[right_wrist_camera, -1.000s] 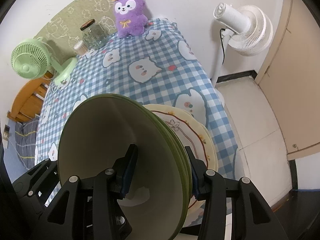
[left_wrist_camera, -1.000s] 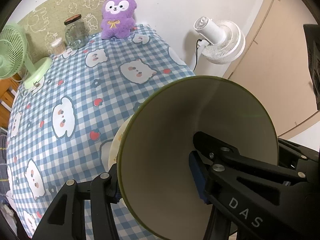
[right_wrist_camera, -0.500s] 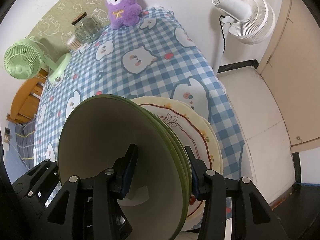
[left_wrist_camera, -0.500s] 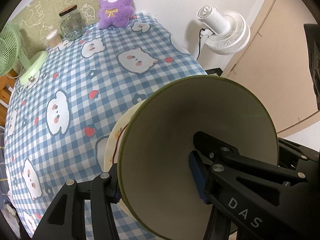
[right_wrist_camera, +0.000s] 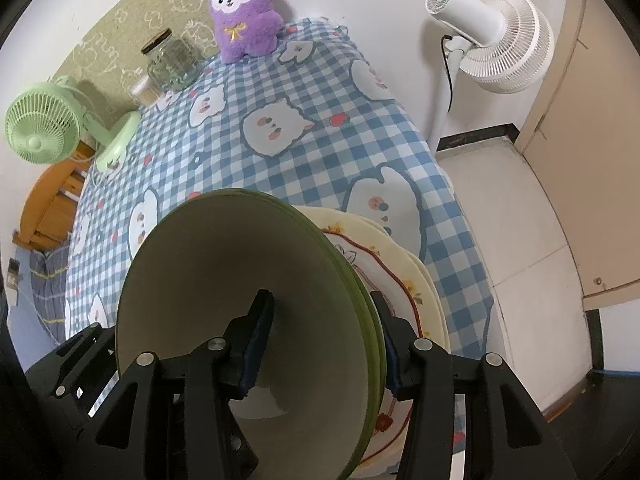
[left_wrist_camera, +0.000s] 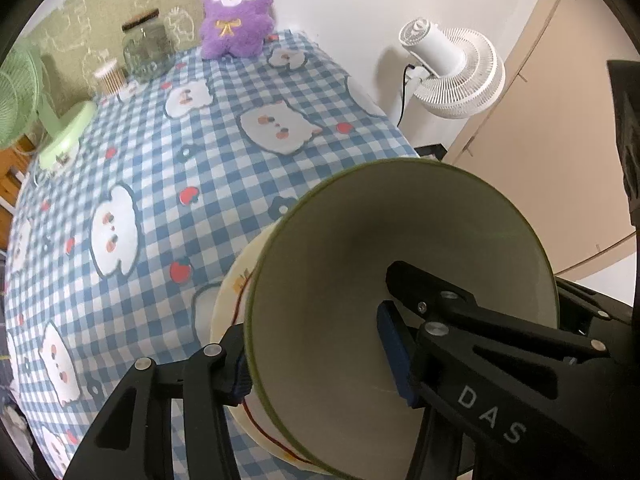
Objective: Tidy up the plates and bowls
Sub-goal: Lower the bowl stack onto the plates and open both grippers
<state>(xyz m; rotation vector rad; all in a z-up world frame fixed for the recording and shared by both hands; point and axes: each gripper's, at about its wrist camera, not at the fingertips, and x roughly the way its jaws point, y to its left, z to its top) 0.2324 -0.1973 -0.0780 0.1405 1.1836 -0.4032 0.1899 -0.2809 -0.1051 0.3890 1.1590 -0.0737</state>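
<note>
Straddling the bowls [right_wrist_camera: 248,320] low in frame, the right gripper [right_wrist_camera: 320,344] has just been loosening while the left gripper [left_wrist_camera: 316,360] grips their wall half-open, so they could slide onto the plates [right_wrist_camera: 408,280].

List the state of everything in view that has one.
green bowls, nested, over the cream plates
cream plates, stacked near the table's edge
left tongs, shut on the green bowls' wall
right tongs, jaws have just been opening, bowl wall between them; grip unclear
glass jar, lid on
green fan, upright; running or not unclear
plush toy, upright
</note>
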